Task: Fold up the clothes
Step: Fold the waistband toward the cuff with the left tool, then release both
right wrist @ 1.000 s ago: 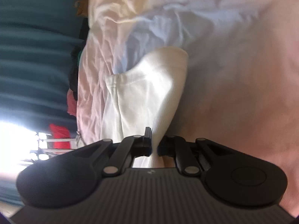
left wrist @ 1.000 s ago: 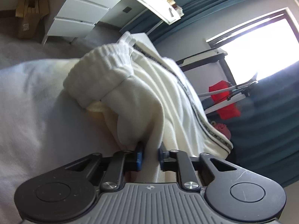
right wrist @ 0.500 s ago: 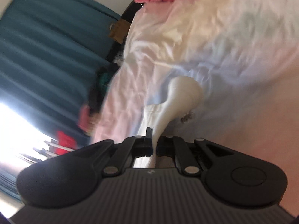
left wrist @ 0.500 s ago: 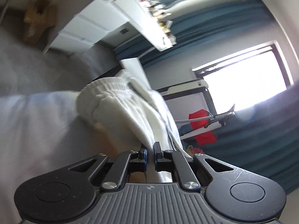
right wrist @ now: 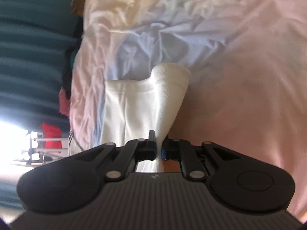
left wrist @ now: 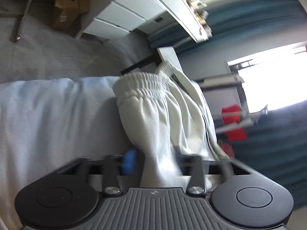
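A white ribbed garment (left wrist: pixel 163 115) with a gathered elastic waistband and a dark side stripe lies on the pale bed sheet (left wrist: pixel 48 105). My left gripper (left wrist: pixel 157 159) sits at its near end; the jaws are opening and stand wide apart, with a fold of the cloth between them and the blue pad clear of it. In the right wrist view the garment's (right wrist: pixel 138 105) other end, with a stitched hem, rises from the sheet (right wrist: pixel 239 76). My right gripper (right wrist: pixel 160 147) pinches a narrow fold of it, and its jaws are beginning to open.
White drawers (left wrist: pixel 122 19) and a cardboard box (left wrist: pixel 69 5) stand on the grey carpet beyond the bed. A bright window (left wrist: pixel 272 80), teal curtains (right wrist: pixel 28 57) and a red item on a rack (left wrist: pixel 234 124) lie to one side. Dark clothes (right wrist: pixel 69 67) hang at the bed's edge.
My left gripper has let go: its jaws went from shut on the cloth to wide apart, and it slid along the garment. The right gripper still pinches its fold while its view swung.
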A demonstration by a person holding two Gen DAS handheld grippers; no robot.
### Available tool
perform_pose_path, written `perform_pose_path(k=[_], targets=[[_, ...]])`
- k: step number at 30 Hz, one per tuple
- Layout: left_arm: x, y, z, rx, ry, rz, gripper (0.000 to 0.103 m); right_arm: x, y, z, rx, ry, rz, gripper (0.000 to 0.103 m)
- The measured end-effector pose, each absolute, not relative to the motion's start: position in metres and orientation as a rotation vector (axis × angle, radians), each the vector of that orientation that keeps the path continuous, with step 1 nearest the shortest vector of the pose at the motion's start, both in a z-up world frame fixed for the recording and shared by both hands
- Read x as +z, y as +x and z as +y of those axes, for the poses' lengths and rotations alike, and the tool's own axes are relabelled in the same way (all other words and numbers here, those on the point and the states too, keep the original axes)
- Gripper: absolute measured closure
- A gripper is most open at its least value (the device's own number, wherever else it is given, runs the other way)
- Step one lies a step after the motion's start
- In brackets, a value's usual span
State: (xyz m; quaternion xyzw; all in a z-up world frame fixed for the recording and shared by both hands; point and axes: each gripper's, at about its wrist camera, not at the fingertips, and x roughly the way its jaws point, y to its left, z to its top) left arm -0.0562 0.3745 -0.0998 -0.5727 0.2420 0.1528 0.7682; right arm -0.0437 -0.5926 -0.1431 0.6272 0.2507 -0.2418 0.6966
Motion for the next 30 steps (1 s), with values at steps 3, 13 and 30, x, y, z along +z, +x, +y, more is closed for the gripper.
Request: perform_pose_path(k=[3, 13, 30], targets=[[-0.111, -0.042, 0.380, 0.331, -1.272, 0.517, 0.030, -0.145, -0.044, -0.589, -0.539, 1.428, 0.554, 0.050], [-0.118, 0.000, 0.382, 0.406, -1.207, 0.429, 0.054, -0.157, -0.035, -0.597, -0.560, 1.435, 0.489, 0.061], [-0.084, -0.018, 0.380, 0.521, -0.970, 0.525, 0.092, -0.135, -0.042, -0.607, -0.685, 1.195, 0.534, 0.097]])
